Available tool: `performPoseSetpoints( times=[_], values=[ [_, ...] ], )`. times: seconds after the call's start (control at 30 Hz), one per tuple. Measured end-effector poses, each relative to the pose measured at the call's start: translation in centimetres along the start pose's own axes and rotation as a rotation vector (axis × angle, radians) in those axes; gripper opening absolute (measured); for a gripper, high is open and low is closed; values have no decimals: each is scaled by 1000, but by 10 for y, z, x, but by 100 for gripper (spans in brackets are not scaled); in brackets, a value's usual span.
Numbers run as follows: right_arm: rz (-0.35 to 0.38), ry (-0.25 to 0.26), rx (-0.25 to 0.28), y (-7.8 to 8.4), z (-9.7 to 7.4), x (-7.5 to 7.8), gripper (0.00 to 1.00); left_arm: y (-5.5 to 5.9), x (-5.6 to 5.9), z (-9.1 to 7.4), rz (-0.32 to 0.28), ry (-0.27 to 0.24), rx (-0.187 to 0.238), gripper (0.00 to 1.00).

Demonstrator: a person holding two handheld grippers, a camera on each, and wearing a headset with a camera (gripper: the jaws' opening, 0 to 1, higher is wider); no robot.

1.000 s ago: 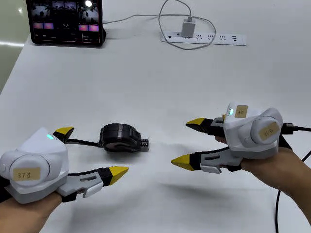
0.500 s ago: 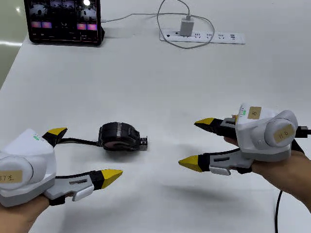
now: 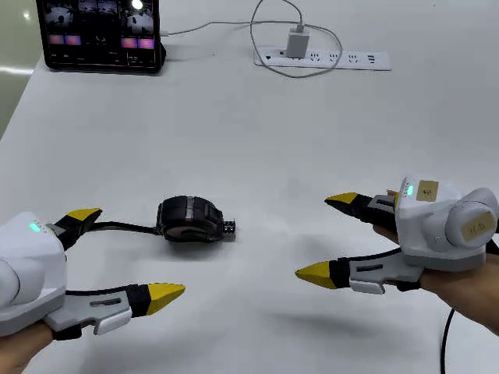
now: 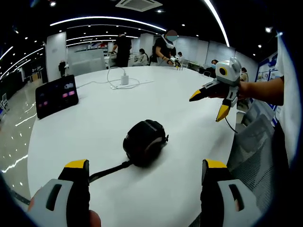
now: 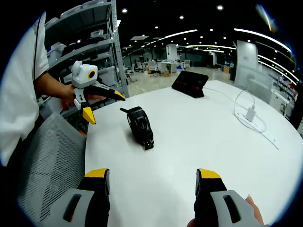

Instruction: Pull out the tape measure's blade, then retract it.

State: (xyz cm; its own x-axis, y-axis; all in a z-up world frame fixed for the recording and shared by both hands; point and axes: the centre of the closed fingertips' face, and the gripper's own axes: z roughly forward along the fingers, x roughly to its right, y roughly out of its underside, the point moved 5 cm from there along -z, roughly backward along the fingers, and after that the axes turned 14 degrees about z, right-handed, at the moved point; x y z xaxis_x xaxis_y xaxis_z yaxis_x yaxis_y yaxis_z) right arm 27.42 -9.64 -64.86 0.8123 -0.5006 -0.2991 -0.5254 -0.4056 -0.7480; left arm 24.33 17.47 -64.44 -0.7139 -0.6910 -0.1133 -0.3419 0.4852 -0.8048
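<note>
We hold the left gripper and right gripper, fingers spread and empty, either side of the tape measure lying on the white bench (blade retracted). The head view adds a tablet and power strip; the right gripper view, a mesh chair.

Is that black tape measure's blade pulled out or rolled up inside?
Inside: the tape measure shows just its end hook at the case, no blade across the table.
</note>
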Motion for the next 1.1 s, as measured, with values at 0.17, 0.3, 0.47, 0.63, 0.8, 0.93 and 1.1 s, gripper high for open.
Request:
performPoseSetpoints(
  times=[0.17,0.3,0.47,0.63,0.8,0.93,1.1],
  values=[
    [-41,36,-18,6,-7,0,79,0,1,-4,6,9,7,97],
    [-37,40,-6,10,-13,-4,83,0,4,-7,19,21,11,97],
    [-31,60,9,14,-22,-4,87,1,7,-11,46,29,7,98],
    [-12,72,24,18,-31,-4,90,4,8,-15,58,30,-4,99],
    [4,84,53,20,-38,-4,90,3,7,-18,64,27,1,99],
    [7,100,73,21,-42,-4,90,3,7,-20,79,23,2,99],
    [16,119,85,25,-45,-6,91,3,8,-22,88,22,6,99]
  ],
)
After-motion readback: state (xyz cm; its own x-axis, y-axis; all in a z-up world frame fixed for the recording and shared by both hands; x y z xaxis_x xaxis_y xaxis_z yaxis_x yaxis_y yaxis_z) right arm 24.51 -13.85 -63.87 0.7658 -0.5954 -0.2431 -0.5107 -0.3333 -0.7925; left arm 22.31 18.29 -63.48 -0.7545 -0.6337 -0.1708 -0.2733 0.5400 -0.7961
